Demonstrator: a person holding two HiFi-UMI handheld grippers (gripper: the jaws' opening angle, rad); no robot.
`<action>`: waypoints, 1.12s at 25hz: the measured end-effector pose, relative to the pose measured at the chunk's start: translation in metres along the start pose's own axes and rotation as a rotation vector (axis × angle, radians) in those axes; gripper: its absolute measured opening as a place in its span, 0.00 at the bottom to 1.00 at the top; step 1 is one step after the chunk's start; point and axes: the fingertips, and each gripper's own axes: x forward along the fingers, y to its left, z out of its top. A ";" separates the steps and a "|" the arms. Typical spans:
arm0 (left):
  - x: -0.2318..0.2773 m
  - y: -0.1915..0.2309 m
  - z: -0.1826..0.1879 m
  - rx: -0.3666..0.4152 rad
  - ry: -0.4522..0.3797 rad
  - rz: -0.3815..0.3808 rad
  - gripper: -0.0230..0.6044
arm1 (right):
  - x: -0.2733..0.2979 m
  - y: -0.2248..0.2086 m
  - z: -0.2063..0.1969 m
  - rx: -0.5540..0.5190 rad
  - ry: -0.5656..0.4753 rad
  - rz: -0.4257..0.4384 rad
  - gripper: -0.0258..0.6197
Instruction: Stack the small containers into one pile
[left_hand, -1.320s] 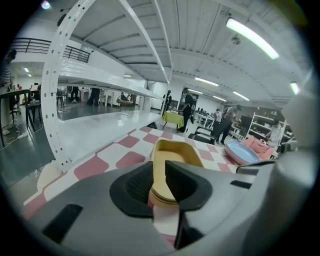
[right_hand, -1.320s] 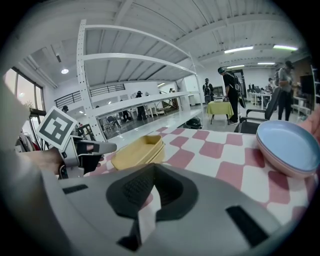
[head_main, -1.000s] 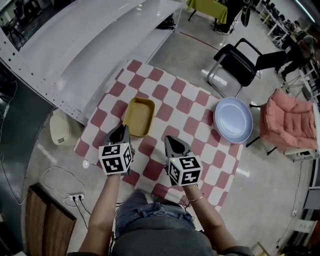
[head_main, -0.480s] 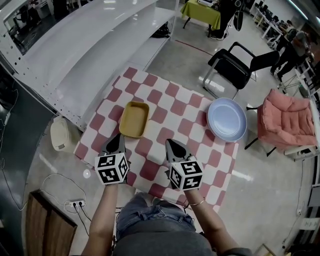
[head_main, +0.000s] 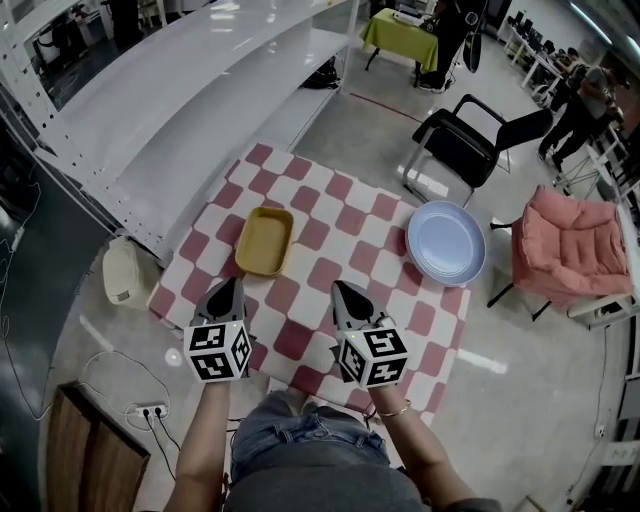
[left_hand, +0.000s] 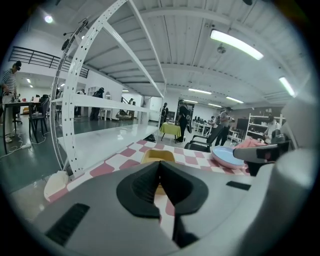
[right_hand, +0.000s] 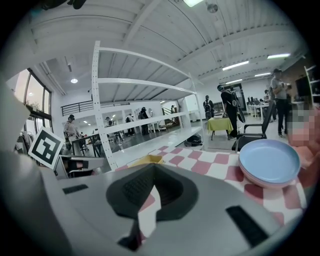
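Left gripper (head_main: 229, 285) and right gripper (head_main: 340, 288) hang over the 6 o'clock edge of the checked worktop (head_main: 330, 272), each with its fingers closed on nothing. The yellow container (head_main: 263, 242) lies at the left gripper's 1 o'clock, apart from it. The blue dish (head_main: 446, 243), possibly two nested, sits at the worktop's 3 o'clock edge.
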 end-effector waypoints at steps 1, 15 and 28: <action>-0.003 -0.002 0.000 0.007 -0.005 0.000 0.06 | -0.003 0.000 0.001 -0.002 -0.005 0.003 0.05; -0.045 -0.014 0.003 -0.005 -0.066 -0.002 0.06 | -0.034 0.012 0.009 -0.044 -0.075 0.015 0.05; -0.066 -0.018 0.009 0.004 -0.113 0.014 0.06 | -0.049 0.022 0.016 -0.055 -0.123 0.035 0.05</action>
